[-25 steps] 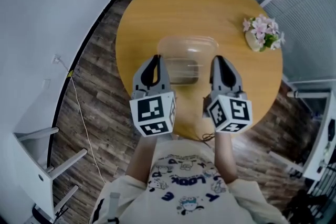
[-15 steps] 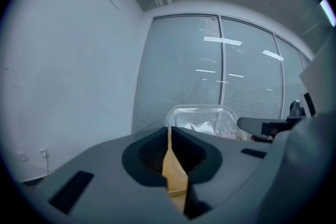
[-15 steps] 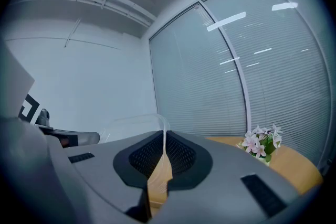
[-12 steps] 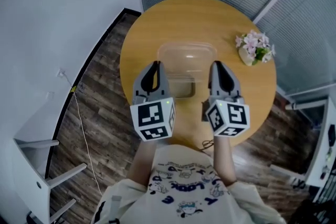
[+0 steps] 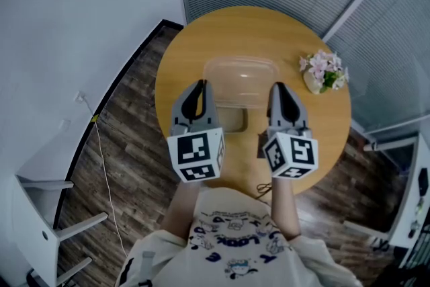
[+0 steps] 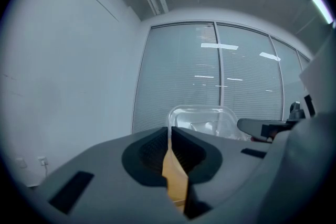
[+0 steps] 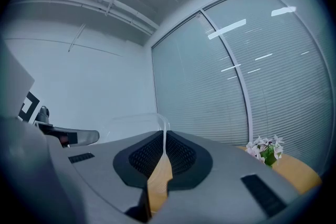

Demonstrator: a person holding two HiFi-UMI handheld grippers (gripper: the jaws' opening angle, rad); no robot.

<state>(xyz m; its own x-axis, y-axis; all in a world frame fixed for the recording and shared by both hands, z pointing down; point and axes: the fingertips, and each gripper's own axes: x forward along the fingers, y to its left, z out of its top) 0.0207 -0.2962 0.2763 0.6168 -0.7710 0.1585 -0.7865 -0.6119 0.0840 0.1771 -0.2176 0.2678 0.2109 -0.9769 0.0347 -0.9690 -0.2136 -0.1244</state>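
Clear tub (image 5: 240, 77), edges in left claw (image 5: 199, 85), right claw (image 5: 277, 88)

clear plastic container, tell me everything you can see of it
The clear plastic container is a see-through, rounded-rectangle tub with a thin rim. The left gripper and right gripper each pinch one side of the rim, jaws shut on it. It hangs level above the round wooden table, with a shadow beneath.

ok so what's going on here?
A person holds a two-jaw tool in each hand. The left claw and right claw are each shut on the thin rim of a clear plastic container, one per side, over a round wooden table. A small pot of pink flowers stands at the table's right edge, apart from it.
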